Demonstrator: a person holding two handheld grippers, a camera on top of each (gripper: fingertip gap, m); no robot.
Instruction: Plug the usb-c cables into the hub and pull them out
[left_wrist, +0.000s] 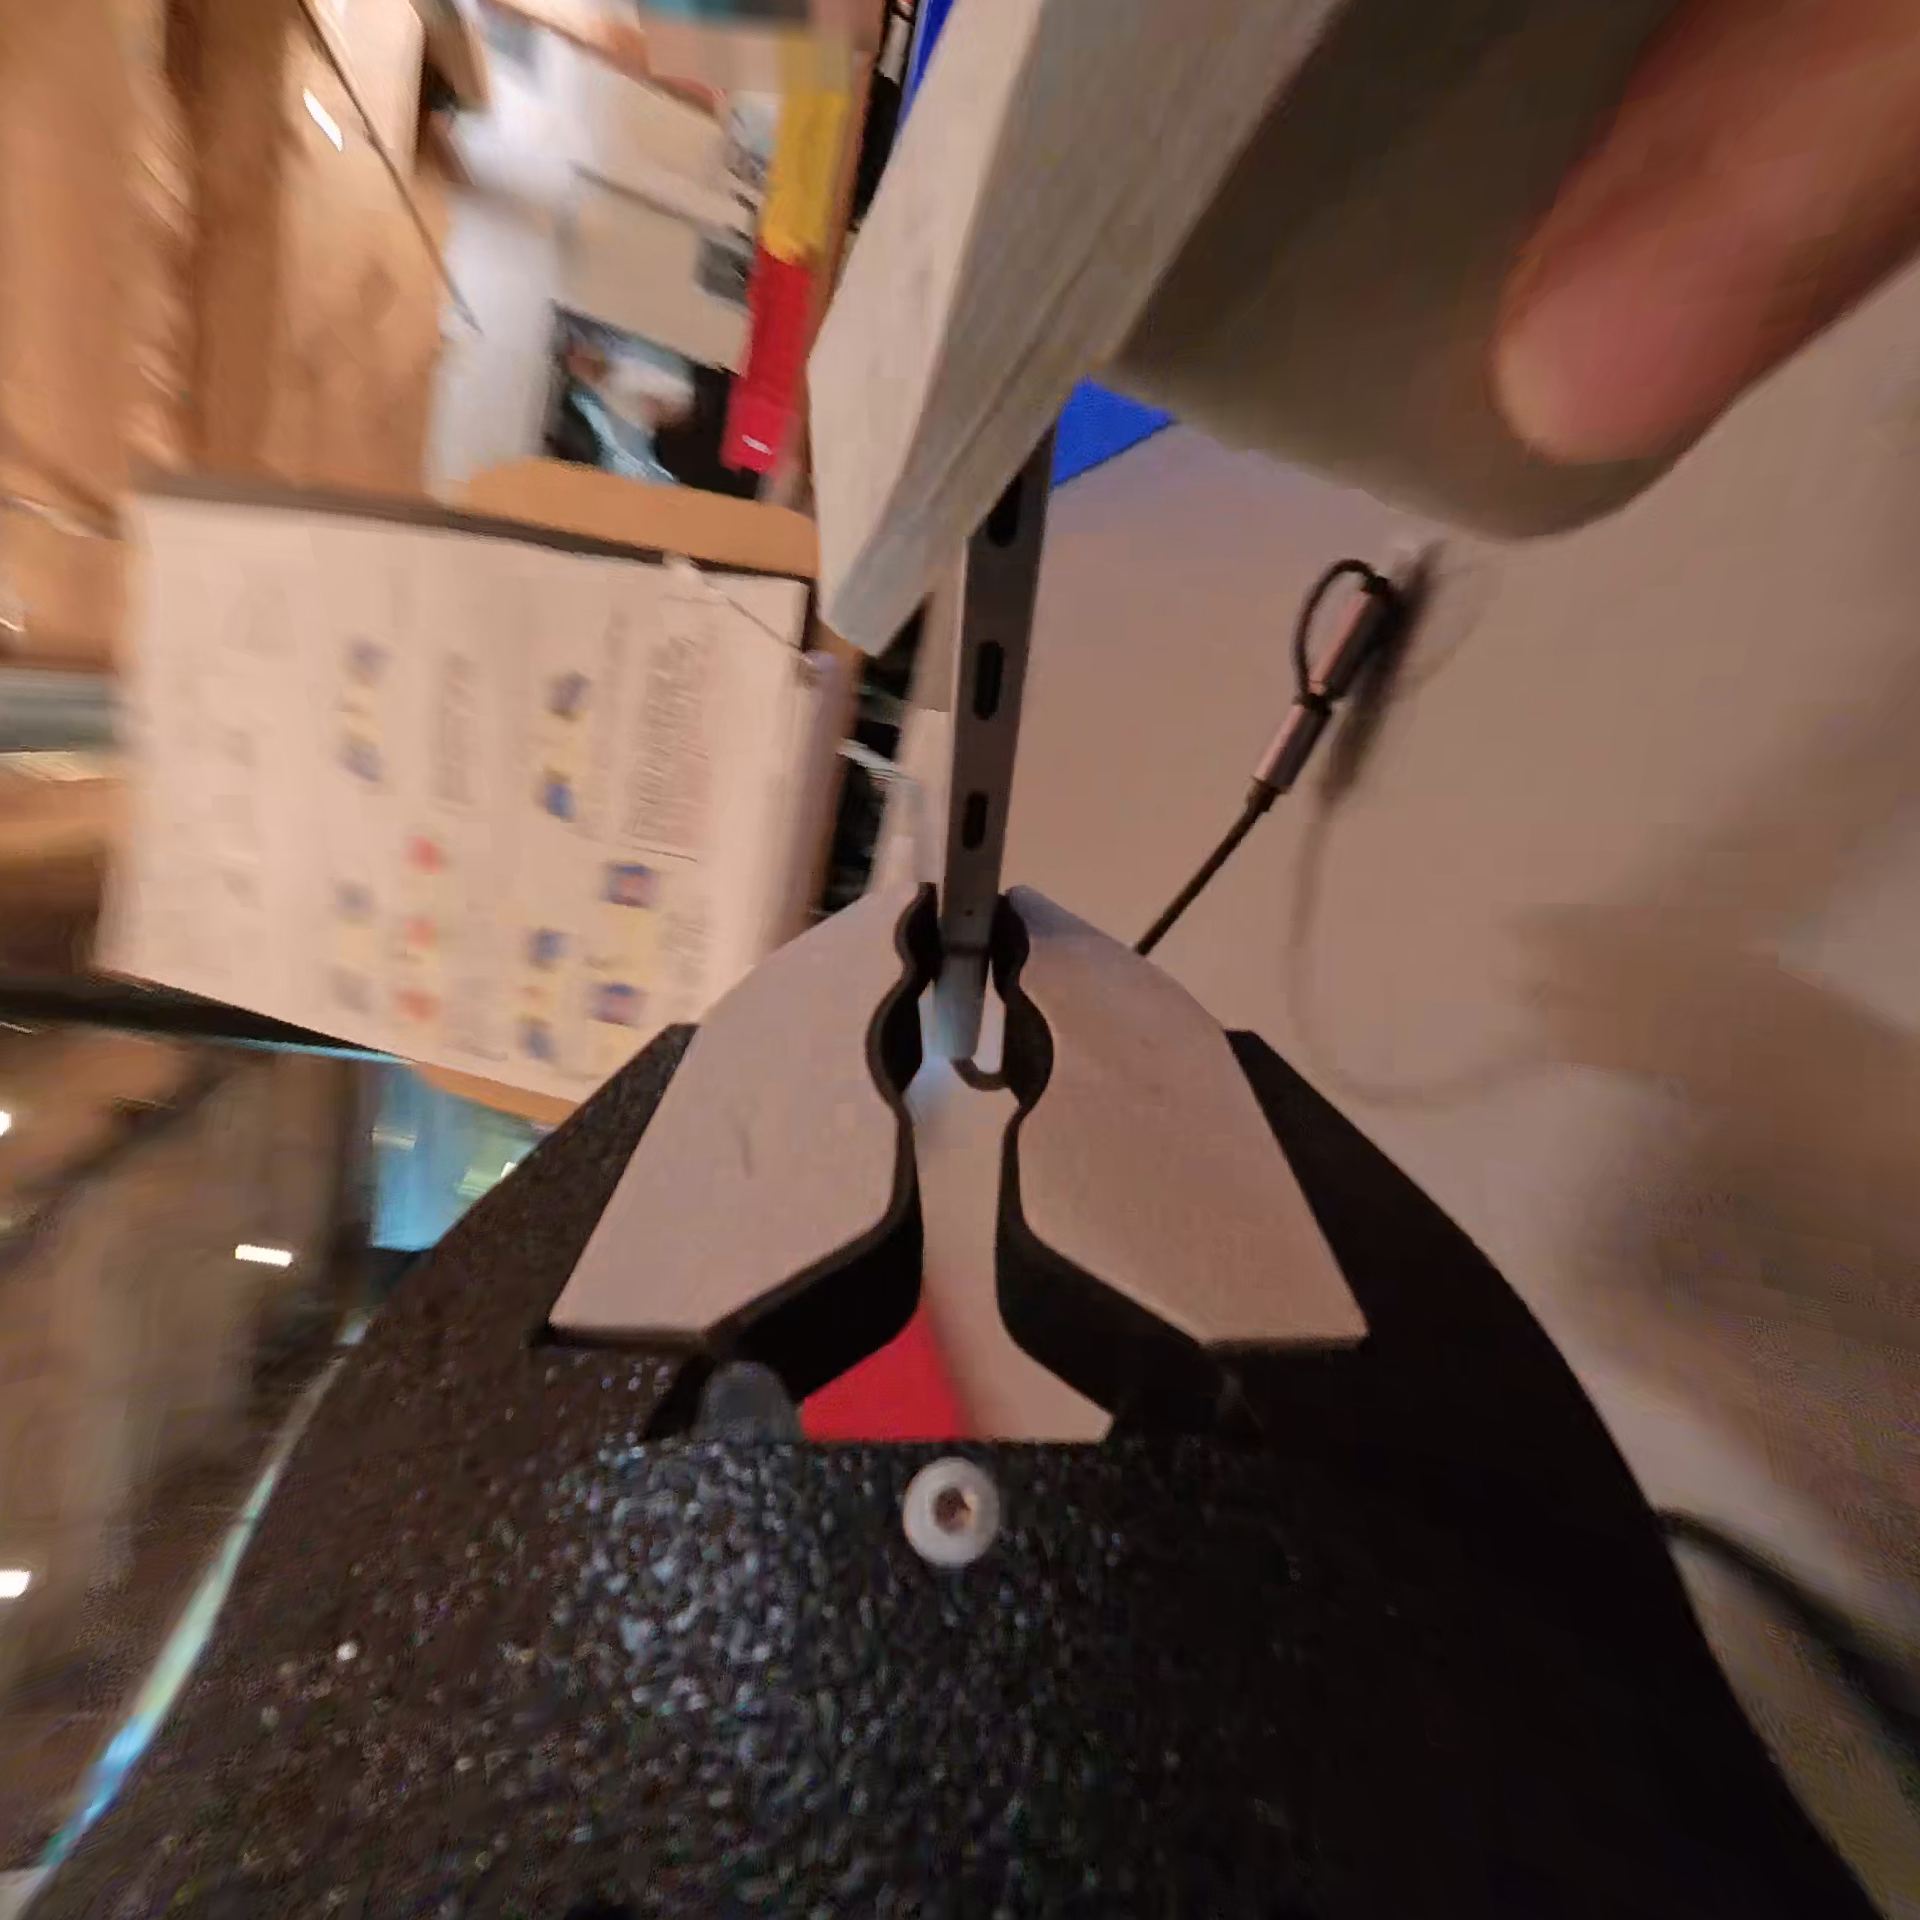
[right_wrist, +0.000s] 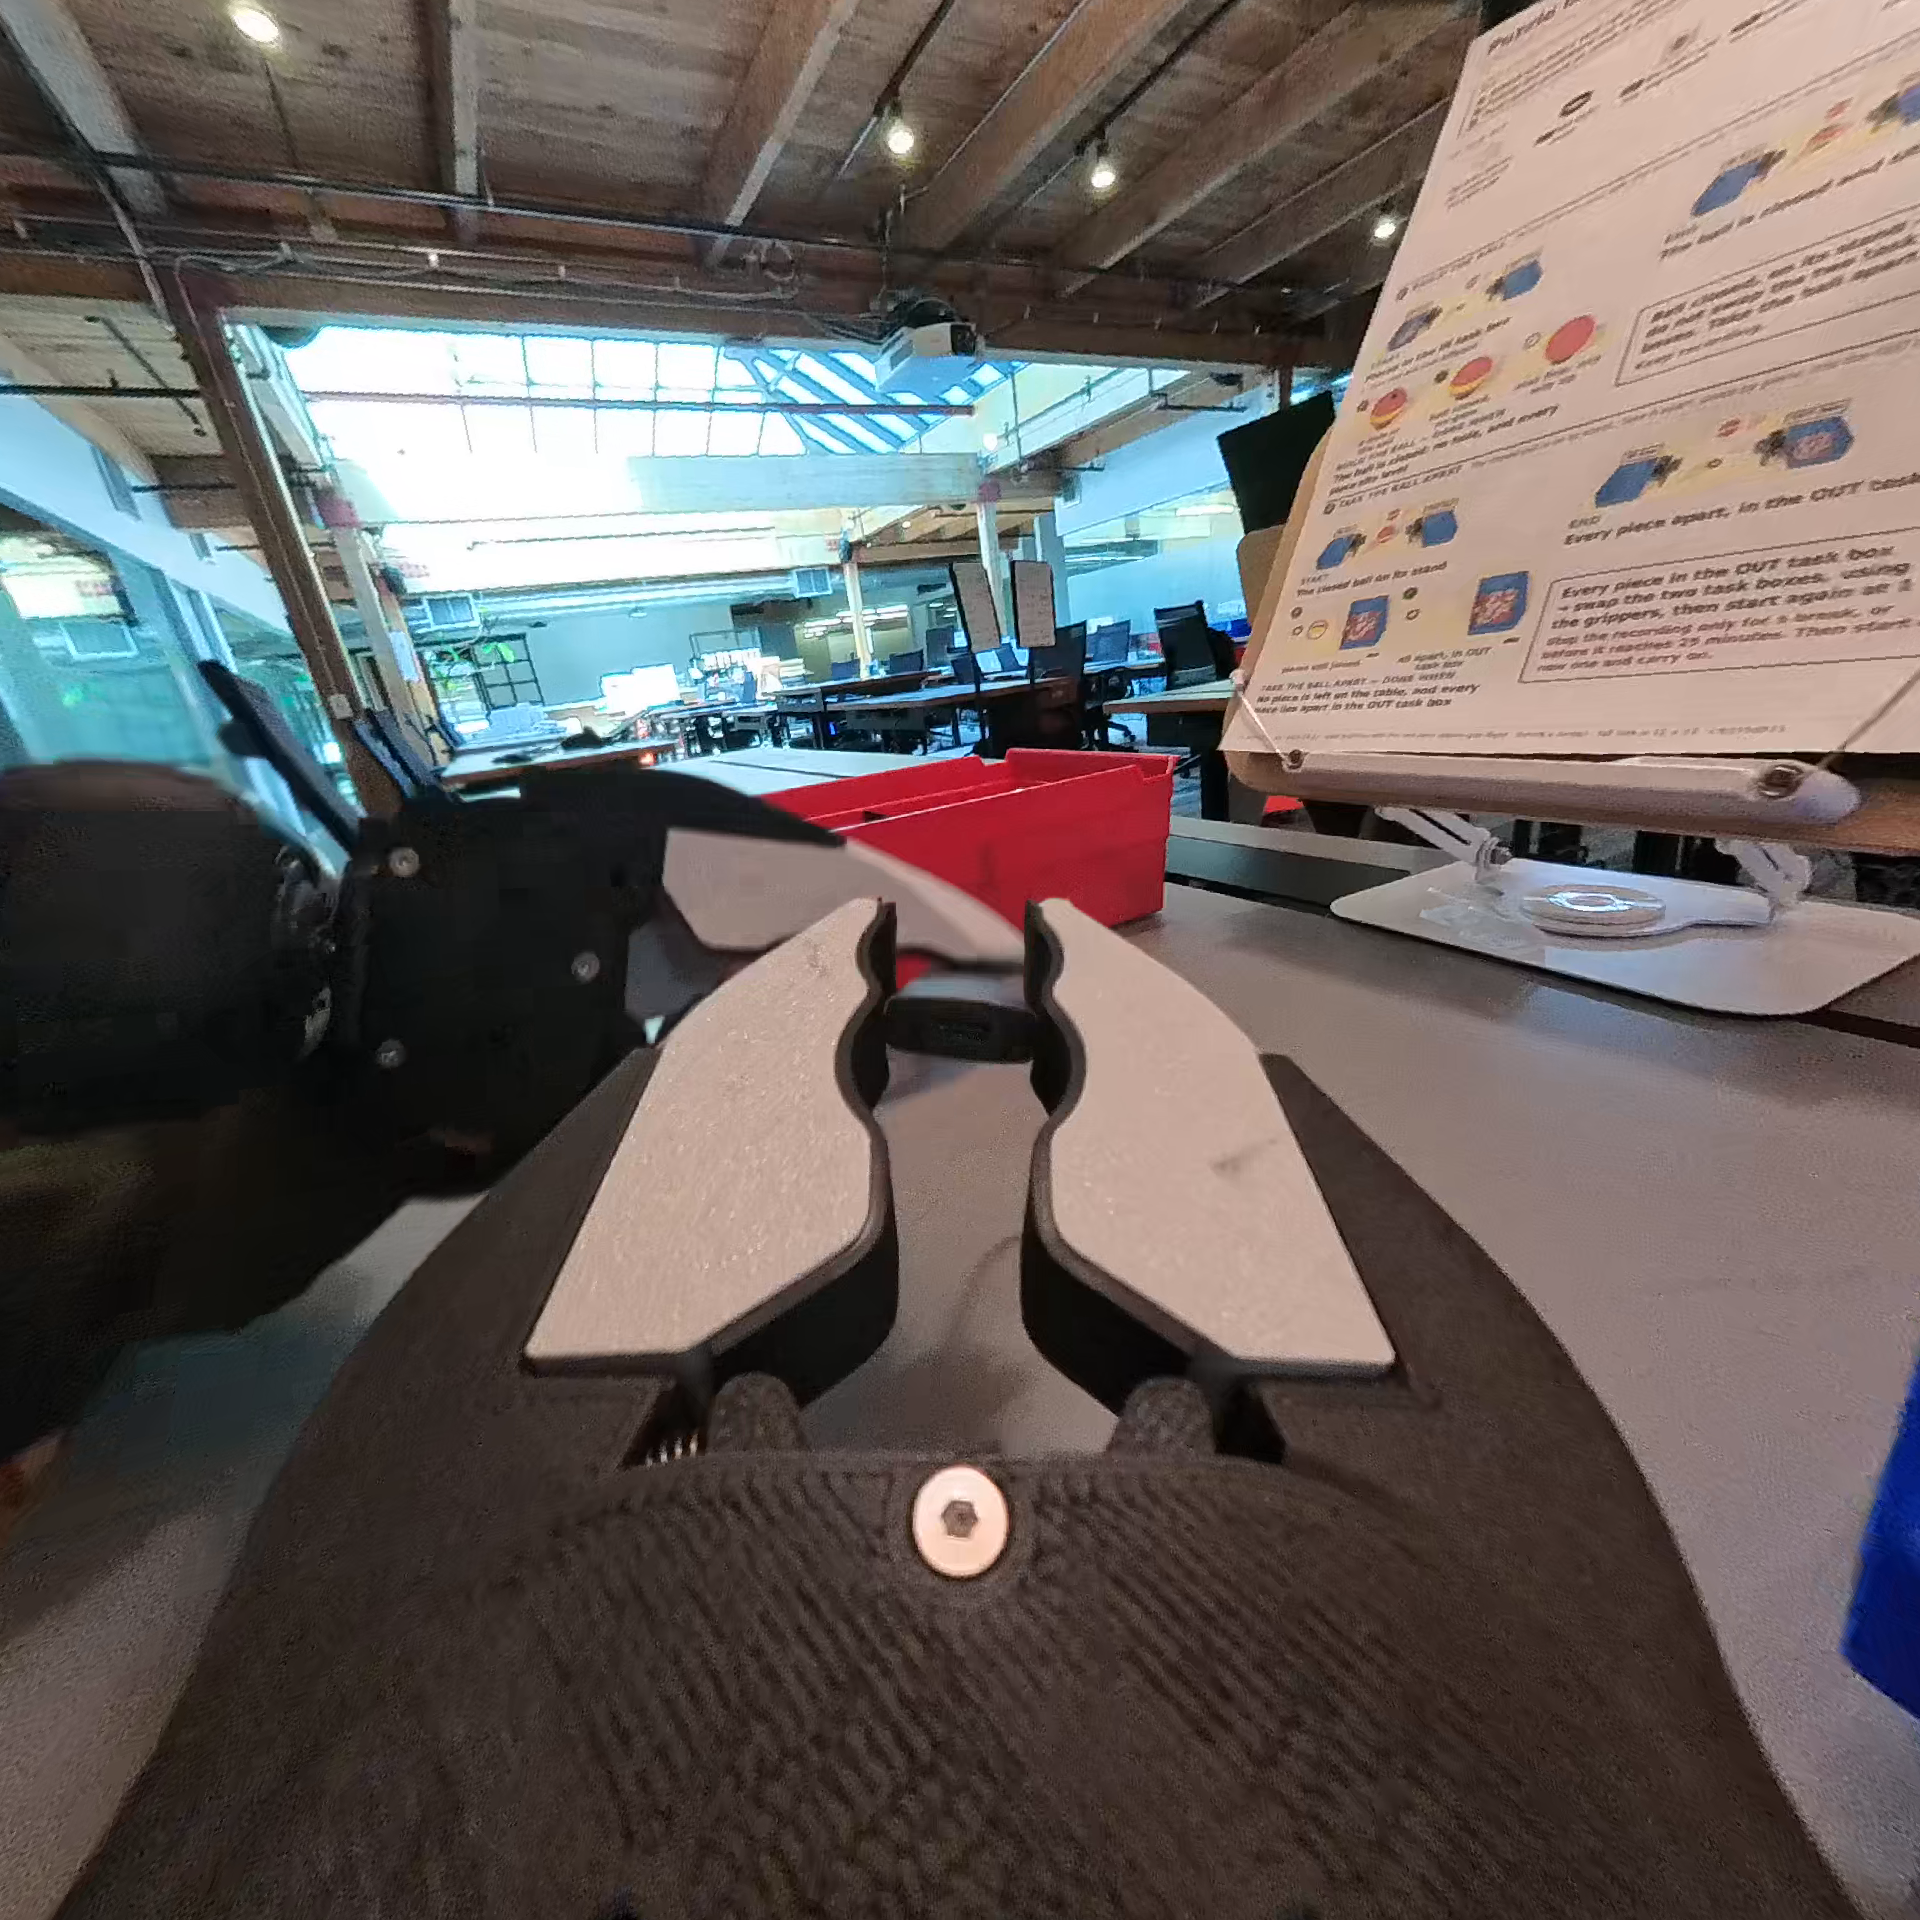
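Tabletop (right_wrist: 1558, 1195), grey, under wooden ceiling beams. Left gripper (left_wrist: 961, 935) clamps the hub (left_wrist: 987, 727); only its view shows a loose cable plug (left_wrist: 1320, 696) rightward. Right gripper (right_wrist: 961, 1023) pinches a black connector (right_wrist: 956, 1029); red bin (right_wrist: 997, 831) beyond.

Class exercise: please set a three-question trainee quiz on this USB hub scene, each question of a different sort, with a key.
1. True or false: the cable plug lying on the table is seated in the hub.
2. Multiple choice: what does the left gripper hold between its fingers? A) the hub B) a cable C) nothing
3. Fill in: the bin behind the right gripper is coloured ____.

Key: 1 false, as the plug lies apart from the hub and the ports in view are empty; 2 A; 3 red.
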